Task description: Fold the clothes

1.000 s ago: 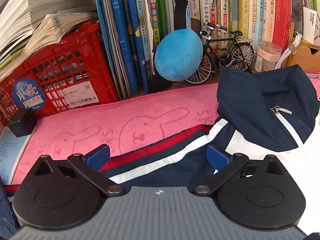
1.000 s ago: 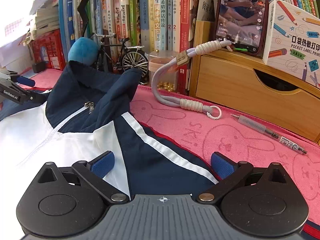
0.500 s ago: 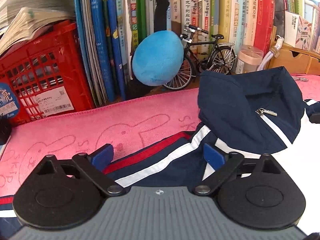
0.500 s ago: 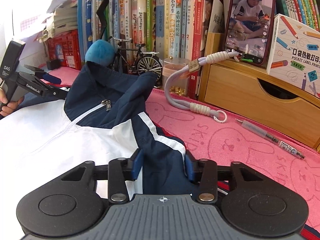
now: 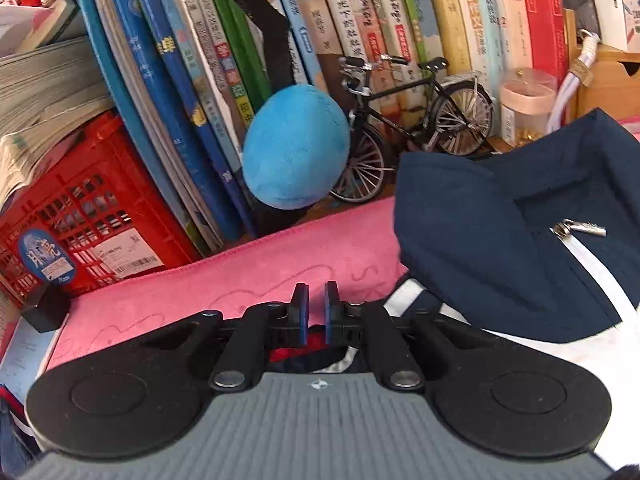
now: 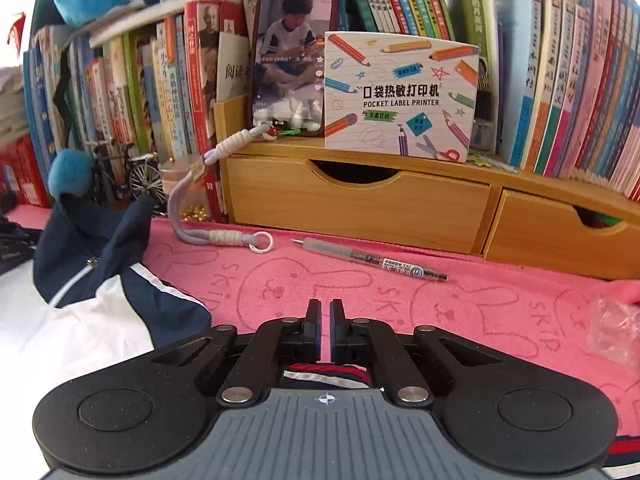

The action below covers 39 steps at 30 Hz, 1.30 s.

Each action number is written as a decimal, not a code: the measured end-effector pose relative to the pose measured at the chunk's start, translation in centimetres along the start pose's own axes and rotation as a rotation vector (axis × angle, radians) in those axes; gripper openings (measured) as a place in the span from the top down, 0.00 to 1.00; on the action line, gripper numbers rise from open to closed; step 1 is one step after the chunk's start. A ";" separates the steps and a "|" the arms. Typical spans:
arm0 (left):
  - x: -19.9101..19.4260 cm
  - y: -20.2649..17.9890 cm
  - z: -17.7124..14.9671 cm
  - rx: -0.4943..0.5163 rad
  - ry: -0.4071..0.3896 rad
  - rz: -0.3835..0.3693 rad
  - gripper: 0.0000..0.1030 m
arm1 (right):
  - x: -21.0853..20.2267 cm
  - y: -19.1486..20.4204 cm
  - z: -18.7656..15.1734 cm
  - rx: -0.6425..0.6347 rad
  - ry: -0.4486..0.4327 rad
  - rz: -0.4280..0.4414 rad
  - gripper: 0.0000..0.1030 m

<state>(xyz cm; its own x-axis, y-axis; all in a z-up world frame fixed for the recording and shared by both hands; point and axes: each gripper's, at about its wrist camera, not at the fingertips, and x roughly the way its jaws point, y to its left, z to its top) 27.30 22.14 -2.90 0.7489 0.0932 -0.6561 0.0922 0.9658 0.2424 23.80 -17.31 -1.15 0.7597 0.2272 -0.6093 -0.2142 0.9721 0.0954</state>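
A navy and white zip jacket with red and white stripes lies on a pink rabbit-print towel. Its collar stands up on the right of the left wrist view. My left gripper is shut on the jacket's striped shoulder fabric, which bunches red and white under the jaws. In the right wrist view the jacket lies at the left. My right gripper is shut on the jacket's other striped sleeve edge, with folds showing beneath the fingers.
A red crate, upright books, a blue plush ball and a model bicycle line the back. On the right stand wooden drawers, a phone and a printer box. A pen and a lanyard lie on the towel.
Both grippers went from open to shut, pinching the jacket's striped sleeve fabric. The right gripper then swung right, away from the jacket body; the left one lifted slightly.
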 end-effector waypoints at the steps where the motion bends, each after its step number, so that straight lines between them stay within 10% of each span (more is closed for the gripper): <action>1: -0.5 0.9 -0.1 -0.045 0.001 -0.091 0.88 | -0.8 -0.4 -0.2 0.002 0.012 0.070 0.60; 2: -1.1 1.6 -0.2 -0.075 -0.006 -0.173 0.80 | -1.4 -0.5 -0.4 -0.015 0.021 0.126 0.22; 4: -1.9 2.8 -0.4 -0.093 -0.014 -0.280 0.60 | -0.6 0.8 -0.5 -0.050 0.031 0.153 0.00; 7: -2.1 3.4 -0.2 -0.111 0.006 -0.294 0.09 | 0.8 3.0 -0.6 -0.104 0.045 0.185 0.00; 16: -4.7 5.4 -0.4 -0.159 -0.116 -0.568 0.00 | 5.0 9.7 -0.8 -0.264 0.088 0.279 0.00; 18: -5.5 4.4 -0.3 -0.077 -0.142 -0.528 0.00 | 5.5 10.9 -0.8 -0.290 0.085 0.277 0.01; 21: -4.9 1.0 -0.6 0.123 -0.105 -0.309 0.00 | 5.2 11.9 -0.8 -0.293 0.058 0.221 0.38; 22: -4.4 0.0 -0.7 0.173 -0.085 -0.260 0.00 | 4.7 12.0 -0.9 -0.293 0.051 0.185 0.71; 23: -3.7 -1.1 -1.0 0.221 -0.065 -0.220 0.00 | 4.3 12.1 -1.1 -0.298 0.044 0.160 0.83; 33: -2.7 -3.7 -0.1 0.252 -0.107 -0.101 0.00 | 2.6 12.3 -2.0 -0.497 -0.020 -0.184 0.91; 39: -1.8 -2.9 0.6 0.131 -0.051 -0.024 0.00 | 4.8 8.5 -0.7 -0.293 -0.008 -0.210 0.93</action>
<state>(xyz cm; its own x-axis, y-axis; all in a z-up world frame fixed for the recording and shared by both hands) 26.11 19.05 -1.96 0.7778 0.0547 -0.6261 0.1927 0.9275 0.3204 25.23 -7.95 -3.82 0.8103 0.0255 -0.5855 -0.2187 0.9401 -0.2617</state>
